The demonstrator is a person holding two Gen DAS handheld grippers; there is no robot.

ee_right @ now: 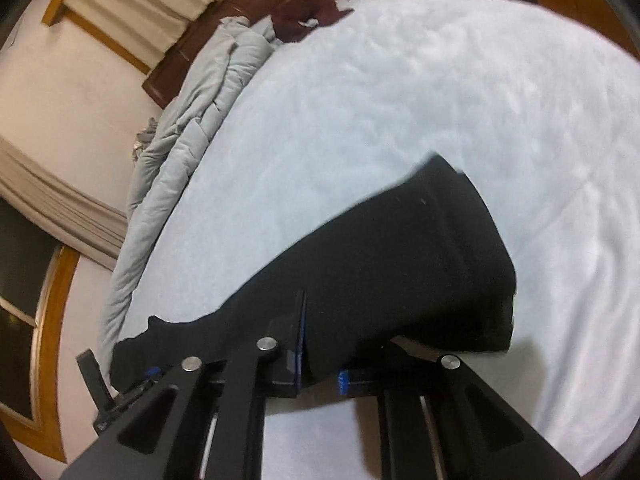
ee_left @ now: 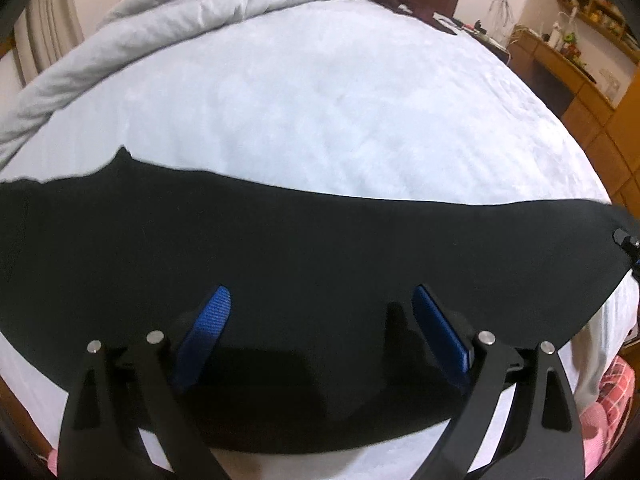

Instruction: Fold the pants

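Observation:
Black pants (ee_left: 300,248) lie stretched across the near part of a light blue bed (ee_left: 320,100). My left gripper (ee_left: 320,312) is open, its blue pads (ee_left: 212,320) spread wide just above the pants' middle. In the right wrist view the pants (ee_right: 400,264) run away from the camera, one end lifted. My right gripper (ee_right: 316,360) has its fingers close together with black cloth between them, one blue pad (ee_right: 343,384) peeking out. The right gripper's edge shows in the left wrist view (ee_left: 628,240) at the pants' right end.
A rumpled grey duvet (ee_left: 180,12) lies along the far left side of the bed, also in the right wrist view (ee_right: 192,120). Wooden shelves and a desk (ee_left: 580,64) stand to the right. A dark wooden headboard (ee_right: 248,12) and curtains are beyond.

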